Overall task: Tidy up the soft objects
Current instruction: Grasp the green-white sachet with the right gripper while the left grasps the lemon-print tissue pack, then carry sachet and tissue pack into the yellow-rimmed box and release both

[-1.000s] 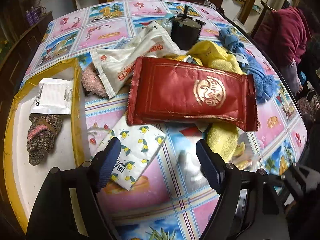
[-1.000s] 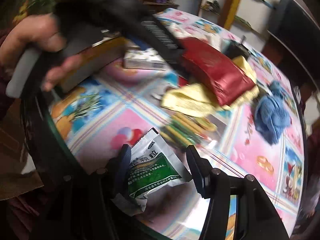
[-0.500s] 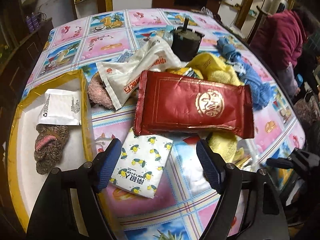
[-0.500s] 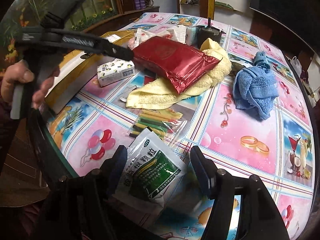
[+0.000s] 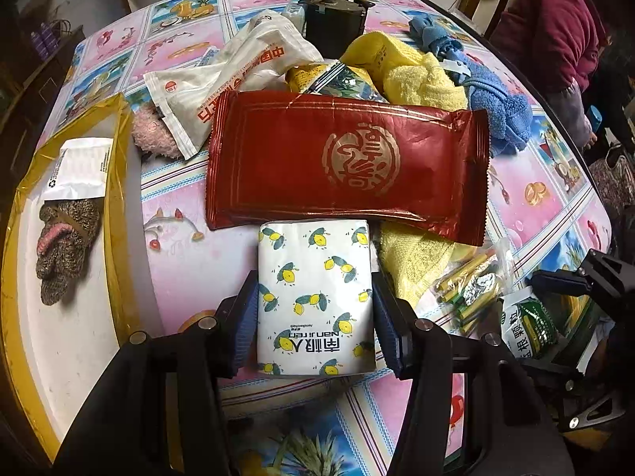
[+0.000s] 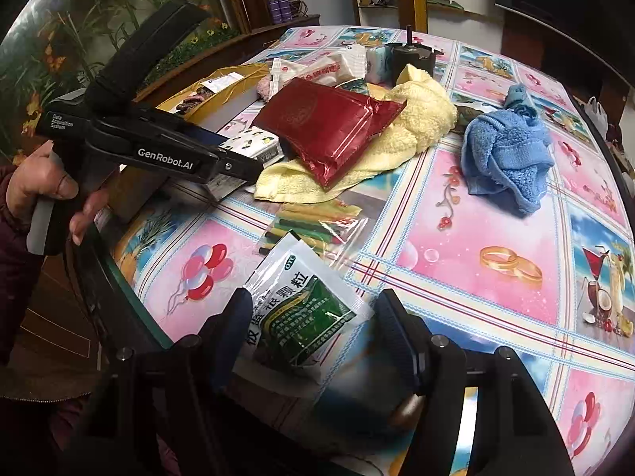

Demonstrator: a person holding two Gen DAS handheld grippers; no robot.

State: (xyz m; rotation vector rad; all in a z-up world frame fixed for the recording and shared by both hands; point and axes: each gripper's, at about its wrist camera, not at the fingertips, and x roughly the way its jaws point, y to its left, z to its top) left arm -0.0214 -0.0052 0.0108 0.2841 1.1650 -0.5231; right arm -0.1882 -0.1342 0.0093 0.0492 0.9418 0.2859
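Observation:
A lemon-print tissue pack (image 5: 313, 277) lies on the patterned tablecloth, just in front of a big red packet (image 5: 345, 162). My left gripper (image 5: 313, 305) straddles the pack; its jaws are closing and both pads touch its long sides. From the right wrist view the left gripper (image 6: 238, 166) reaches down beside the same pack (image 6: 254, 144). My right gripper (image 6: 313, 325) is shut on a green and white sachet (image 6: 301, 317) near the table's front edge. At the left sits a yellow-rimmed tray (image 5: 119, 182) holding a knitted glove (image 5: 63, 246) and a white packet (image 5: 79, 170).
A yellow towel (image 5: 416, 75) lies under the red packet, a blue towel (image 6: 504, 154) to its right. A clear bag of green sticks (image 6: 313, 222), a white printed bag (image 5: 238, 79), a pink fluffy item (image 5: 151, 135) and a black cylinder (image 5: 333, 20) crowd the table. A person in red (image 5: 555, 27) sits beyond.
My left gripper moved forward and down over the tissue pack and its jaws narrowed onto it. The right gripper swung sideways with the sachet still between its fingers.

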